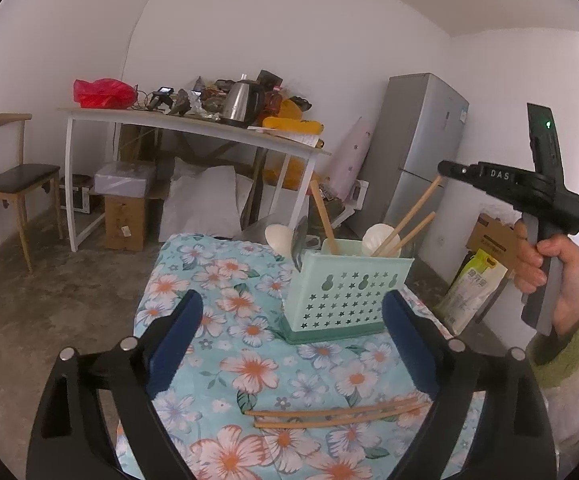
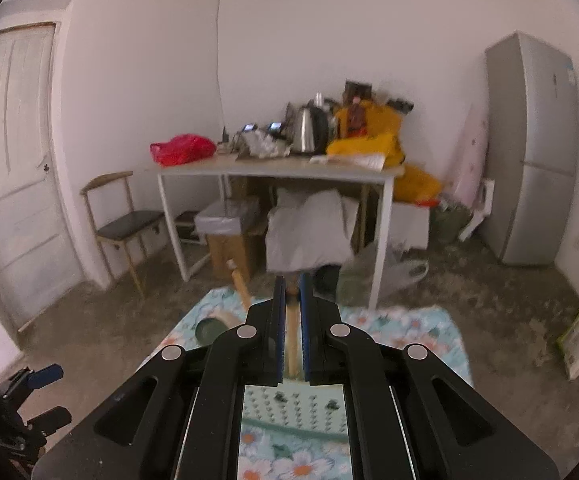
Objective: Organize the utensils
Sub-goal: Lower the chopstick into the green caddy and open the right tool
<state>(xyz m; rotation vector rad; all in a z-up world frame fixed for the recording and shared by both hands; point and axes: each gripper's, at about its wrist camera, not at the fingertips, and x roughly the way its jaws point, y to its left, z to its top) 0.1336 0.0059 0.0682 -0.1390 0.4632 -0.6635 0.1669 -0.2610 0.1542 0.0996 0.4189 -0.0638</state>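
A mint-green perforated utensil holder (image 1: 345, 292) stands on the floral cloth (image 1: 217, 280). It holds two white spoons (image 1: 375, 236), a wooden handle (image 1: 323, 216) and chopsticks. My left gripper (image 1: 293, 300) is open wide just in front of the holder, with nothing between its blue pads. A pair of wooden chopsticks (image 1: 329, 416) lies on the cloth below its fingers. A hand holds my right gripper (image 1: 443, 168) above the holder at the right. It is shut on the top of a slanted chopstick (image 1: 413, 212) whose lower end is in the holder. In the right wrist view the right gripper (image 2: 292, 284) clamps that chopstick (image 2: 291, 344) above the holder (image 2: 293, 404).
Behind stands a white table (image 1: 193, 124) with a steel kettle (image 1: 241, 104) and a red bag (image 1: 103, 92). A chair (image 1: 17, 176) is at the left and a grey fridge (image 1: 425, 152) at the right. Boxes and bags sit on the concrete floor.
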